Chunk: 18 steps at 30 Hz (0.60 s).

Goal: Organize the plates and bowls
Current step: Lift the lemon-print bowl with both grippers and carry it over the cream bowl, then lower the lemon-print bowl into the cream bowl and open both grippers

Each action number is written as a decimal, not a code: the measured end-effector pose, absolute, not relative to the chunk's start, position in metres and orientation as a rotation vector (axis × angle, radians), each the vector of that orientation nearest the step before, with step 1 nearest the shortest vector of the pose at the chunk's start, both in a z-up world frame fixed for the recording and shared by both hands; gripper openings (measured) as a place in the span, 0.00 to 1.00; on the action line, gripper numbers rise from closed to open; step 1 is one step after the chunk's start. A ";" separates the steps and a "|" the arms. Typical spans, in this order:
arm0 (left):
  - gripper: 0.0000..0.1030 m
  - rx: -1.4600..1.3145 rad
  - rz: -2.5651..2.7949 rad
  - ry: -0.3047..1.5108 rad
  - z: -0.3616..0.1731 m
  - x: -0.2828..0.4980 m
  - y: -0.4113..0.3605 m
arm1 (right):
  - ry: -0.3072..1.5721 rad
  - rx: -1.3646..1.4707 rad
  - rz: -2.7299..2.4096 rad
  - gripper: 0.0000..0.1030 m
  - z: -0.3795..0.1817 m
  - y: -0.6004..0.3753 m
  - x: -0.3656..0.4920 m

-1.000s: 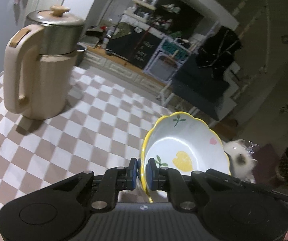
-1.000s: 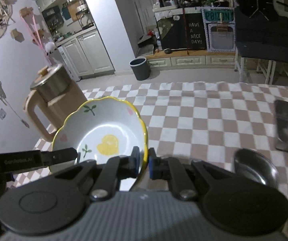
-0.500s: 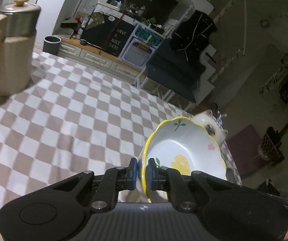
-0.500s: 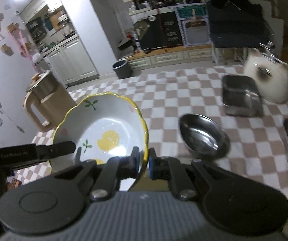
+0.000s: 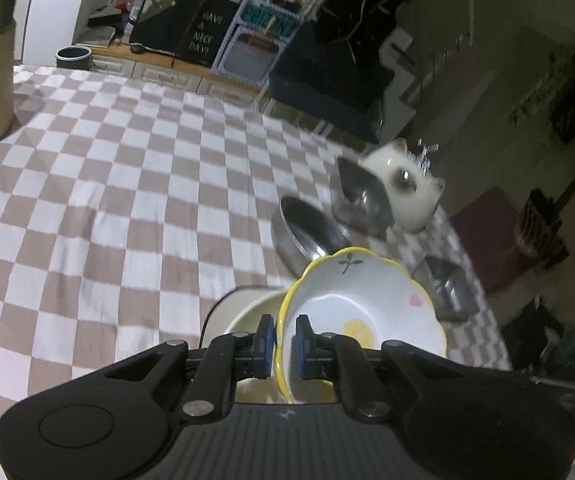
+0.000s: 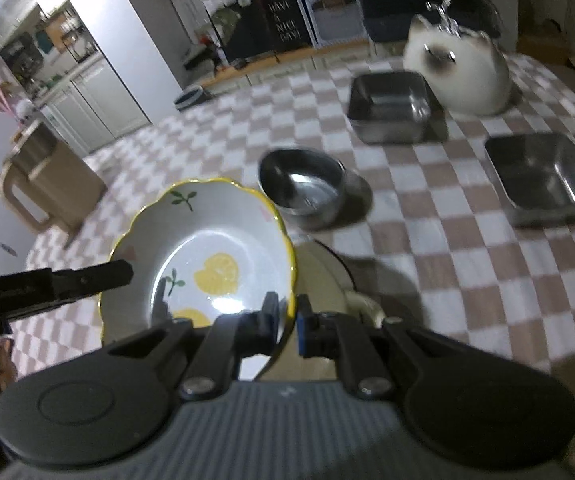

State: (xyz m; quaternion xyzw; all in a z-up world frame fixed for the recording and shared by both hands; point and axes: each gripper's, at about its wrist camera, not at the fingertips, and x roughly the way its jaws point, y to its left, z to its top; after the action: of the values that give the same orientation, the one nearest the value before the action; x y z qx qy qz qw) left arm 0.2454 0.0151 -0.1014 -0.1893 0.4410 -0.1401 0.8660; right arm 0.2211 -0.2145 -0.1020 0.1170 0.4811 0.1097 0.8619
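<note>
A white bowl with a scalloped yellow rim, a lemon and green sprigs (image 5: pixel 361 312) (image 6: pixel 211 248) is held in the air by both grippers. My left gripper (image 5: pixel 285 338) is shut on its near rim. My right gripper (image 6: pixel 287 322) is shut on the opposite rim. The left gripper's fingers (image 6: pixel 87 280) reach in from the left in the right wrist view. Below the bowl lies a cream plate or dish (image 5: pixel 247 308) (image 6: pixel 327 276), mostly hidden. A round steel bowl (image 6: pixel 303 186) (image 5: pixel 307 234) stands just beyond.
Two square steel trays (image 6: pixel 391 106) (image 6: pixel 543 178) and a white cat-shaped jar (image 6: pixel 459 72) stand at the right on the checkered tablecloth (image 5: pixel 127 184). A beige jug with a steel lid (image 6: pixel 43 172) stands at the far left.
Both grippers have carried the bowl to the right and lower, over the cream dish. The steel bowl and trays have come closer; the jug has slid out to the left.
</note>
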 end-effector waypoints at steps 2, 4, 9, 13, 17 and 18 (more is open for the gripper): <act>0.11 -0.384 -0.296 0.941 -0.107 0.245 0.012 | 1.033 0.241 0.225 0.11 -0.107 -0.217 0.221; 0.11 -0.373 -0.298 0.956 -0.112 0.246 0.010 | 1.050 0.255 0.222 0.11 -0.112 -0.221 0.220; 0.11 -0.351 -0.301 0.992 -0.120 0.245 0.006 | 1.110 0.262 0.214 0.11 -0.124 -0.223 0.222; 0.11 -0.322 -0.295 1.020 -0.126 0.246 0.004 | 1.134 0.249 0.210 0.11 -0.127 -0.220 0.223; 0.11 -0.329 -0.286 1.052 -0.134 0.246 0.006 | 1.149 0.229 0.208 0.11 -0.129 -0.215 0.226; 0.11 -0.330 -0.284 1.057 -0.135 0.246 0.007 | 1.153 0.220 0.208 0.11 -0.129 -0.214 0.226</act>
State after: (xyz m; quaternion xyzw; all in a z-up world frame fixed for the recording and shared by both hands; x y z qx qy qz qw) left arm 0.2461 0.0072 -0.1349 -0.1560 0.5002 -0.1343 0.8411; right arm 0.2262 -0.2135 -0.1291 0.1036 0.5429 0.0980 0.8276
